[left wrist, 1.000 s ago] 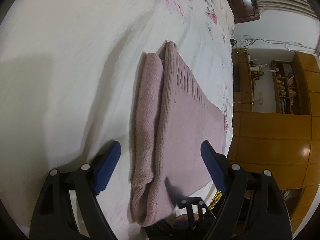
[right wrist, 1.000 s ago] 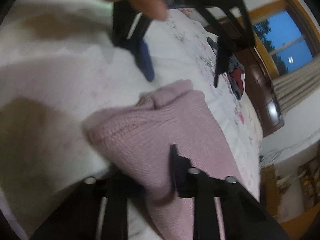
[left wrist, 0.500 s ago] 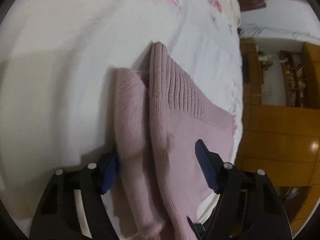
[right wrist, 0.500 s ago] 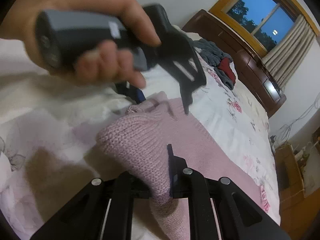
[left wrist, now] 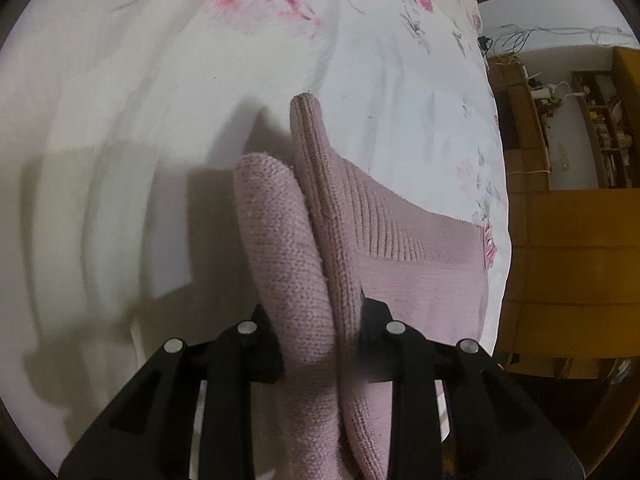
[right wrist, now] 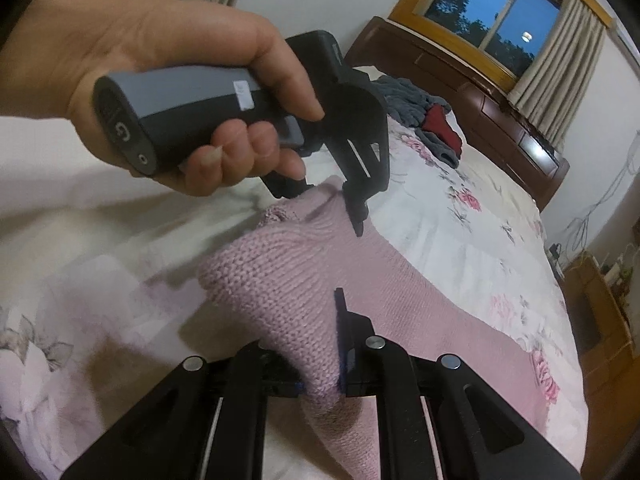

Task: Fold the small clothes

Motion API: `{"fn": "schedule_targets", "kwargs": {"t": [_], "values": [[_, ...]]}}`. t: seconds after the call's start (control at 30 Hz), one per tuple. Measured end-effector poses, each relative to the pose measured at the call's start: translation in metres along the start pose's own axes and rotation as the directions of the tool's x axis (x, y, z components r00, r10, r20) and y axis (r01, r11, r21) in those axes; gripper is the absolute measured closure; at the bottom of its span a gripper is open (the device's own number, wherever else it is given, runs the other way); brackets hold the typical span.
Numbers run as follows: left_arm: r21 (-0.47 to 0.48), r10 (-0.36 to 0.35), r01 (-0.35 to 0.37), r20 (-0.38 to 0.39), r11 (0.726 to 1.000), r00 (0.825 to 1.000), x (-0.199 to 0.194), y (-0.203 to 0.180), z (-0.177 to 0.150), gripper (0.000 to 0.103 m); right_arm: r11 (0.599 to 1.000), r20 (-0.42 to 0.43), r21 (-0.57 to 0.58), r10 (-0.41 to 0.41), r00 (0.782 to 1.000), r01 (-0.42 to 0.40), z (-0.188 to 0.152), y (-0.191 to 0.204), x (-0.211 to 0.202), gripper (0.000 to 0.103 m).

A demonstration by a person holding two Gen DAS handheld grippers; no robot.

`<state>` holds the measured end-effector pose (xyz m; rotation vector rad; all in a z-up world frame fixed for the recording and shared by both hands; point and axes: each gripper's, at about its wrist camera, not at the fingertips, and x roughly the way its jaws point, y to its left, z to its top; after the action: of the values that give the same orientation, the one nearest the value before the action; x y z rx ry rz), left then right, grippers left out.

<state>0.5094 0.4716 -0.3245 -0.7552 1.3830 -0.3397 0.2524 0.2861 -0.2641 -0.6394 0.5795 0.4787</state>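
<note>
Jaws pinching on both — left gripper and right gripper clamp one pink knit sweater.

Both wrist cams v. close, low over bed, sharing pink sweater.

The sweater lies on the bed, near the bed's edge. The left gripper holds one folded end of it, and the right gripper holds another bunch. A pile of clothes sits far back on the bed, before the headboard. Shelves stand beside the bed.
</note>
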Motion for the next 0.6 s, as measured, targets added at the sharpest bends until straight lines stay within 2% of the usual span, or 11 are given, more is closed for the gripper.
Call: {"fn": "schedule_targets", "kwargs": {"t": [0.6], "values": [[0.119, 0.056, -0.06, 0.041, 0.991, 0.998, -0.037, -0.097, -0.002, 0.079, 0.989, 0.045, 0.145, -0.028, 0.999, 0.021, 0.012, -0.046, -0.047, 0.092]]}}
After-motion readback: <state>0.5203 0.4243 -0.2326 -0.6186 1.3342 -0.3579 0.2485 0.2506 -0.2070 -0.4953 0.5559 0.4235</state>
